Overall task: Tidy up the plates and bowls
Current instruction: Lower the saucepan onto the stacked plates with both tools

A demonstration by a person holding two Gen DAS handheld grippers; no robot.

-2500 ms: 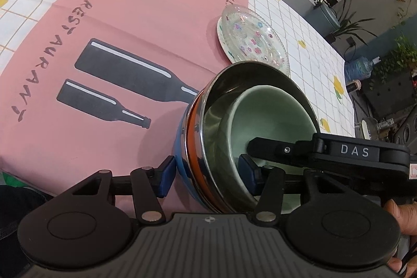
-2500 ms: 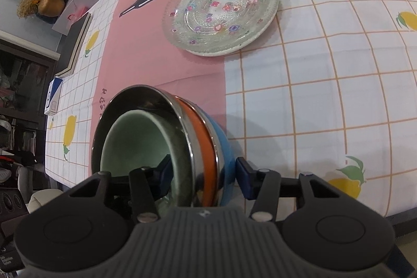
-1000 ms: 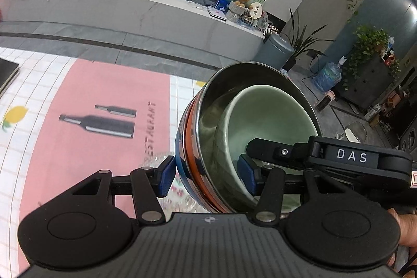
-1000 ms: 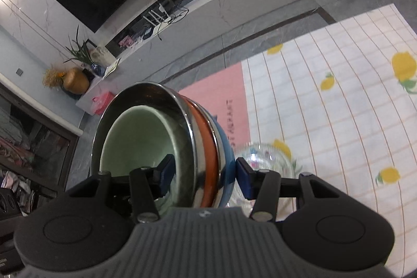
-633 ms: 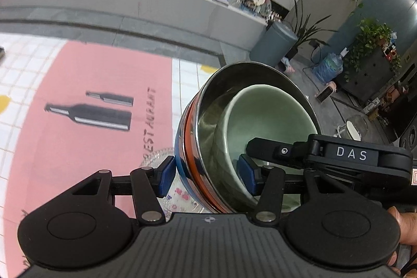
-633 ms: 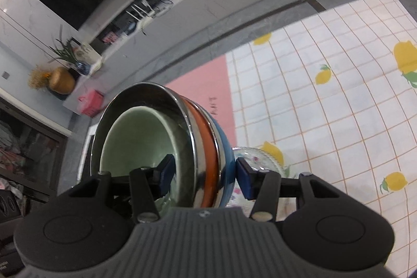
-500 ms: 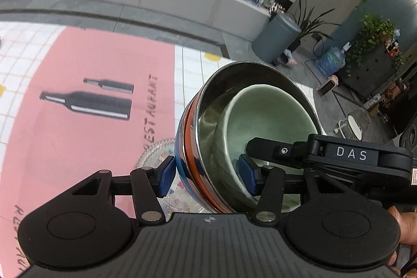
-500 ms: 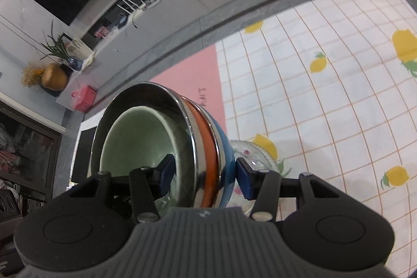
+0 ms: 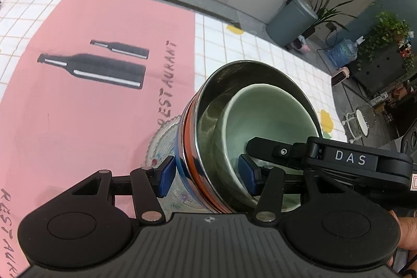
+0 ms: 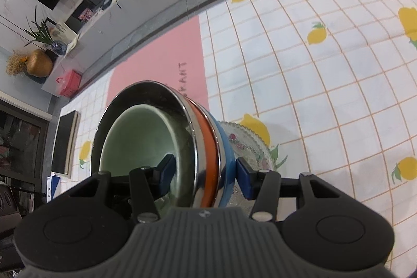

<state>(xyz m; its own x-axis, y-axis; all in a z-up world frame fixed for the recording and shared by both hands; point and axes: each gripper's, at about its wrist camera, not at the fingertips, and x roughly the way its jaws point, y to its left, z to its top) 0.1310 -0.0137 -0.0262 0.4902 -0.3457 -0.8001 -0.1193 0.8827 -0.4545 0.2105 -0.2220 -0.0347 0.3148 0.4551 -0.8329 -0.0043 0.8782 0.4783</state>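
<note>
A nested stack of bowls, a pale green bowl inside steel, orange and blue ones, hangs tilted between both grippers. My left gripper is shut on its left wall. My right gripper is shut on the opposite wall, and the stack shows there too. The clear flowered glass plate lies on the table just under the stack, mostly hidden, and also shows in the right wrist view.
The table carries a pink restaurant cloth over a white lemon-print cloth. A dark flat object lies at the table's far left. Beyond the table edge are a low counter, a bin and plants.
Both grippers have carried the bowl stack from its spot on the table up and over to the glass plate, then lowered it; the plate now sits directly under the stack.
</note>
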